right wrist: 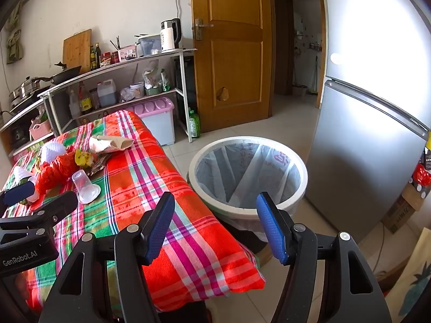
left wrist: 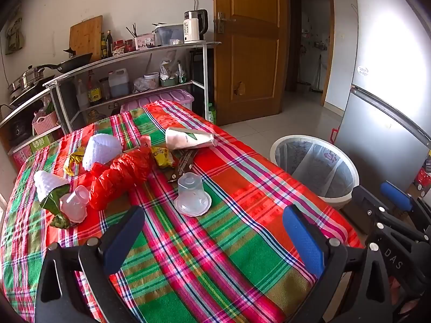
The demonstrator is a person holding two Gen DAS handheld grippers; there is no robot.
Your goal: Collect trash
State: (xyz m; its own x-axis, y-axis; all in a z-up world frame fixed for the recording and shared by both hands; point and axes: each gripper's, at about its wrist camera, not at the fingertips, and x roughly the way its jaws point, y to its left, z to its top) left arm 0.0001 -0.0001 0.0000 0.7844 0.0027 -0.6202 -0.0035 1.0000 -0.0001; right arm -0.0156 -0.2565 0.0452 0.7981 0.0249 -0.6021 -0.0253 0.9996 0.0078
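While nothing sits between either pair of fingers, step reads as the approach before a first pick, or a gap between picks; cannot tell which.

Left gripper [left wrist: 215,239]: jaws spread wide, empty, hovering over bare tablecloth [left wrist: 215,282] on the near half of the table. Right gripper [right wrist: 215,228]: jaws likewise released, empty, held off the table's corner with the bin [right wrist: 301,172] straight ahead.

Trash all on the far half of the cloth, loosely heaped:
- clear cup [left wrist: 191,196], upside down, nearest the left gripper, standing apart from the heap
- second clear cup [left wrist: 75,206] on its side, touching a green wrapper [left wrist: 54,203]
- red bag [left wrist: 121,175], crumpled, long, across the middle
- two white foam nets [left wrist: 101,150]
- yellow wrapper [left wrist: 161,157], brown wrapper [left wrist: 184,164] just beside it
- rolled paper [left wrist: 188,137] farthest back

Bin on the floor just beside the table's right edge, lined, looks empty as far as visible.

Judged next: left gripper forward and down onto the inverted cup, jaws straddling its narrow upper part, then closing gently, since thin plastic likely to crush or skid on the cloth. Carry rightward over the table edge to the bin, release above the liner. Right gripper already close to the bin, better placed for the paper roll.
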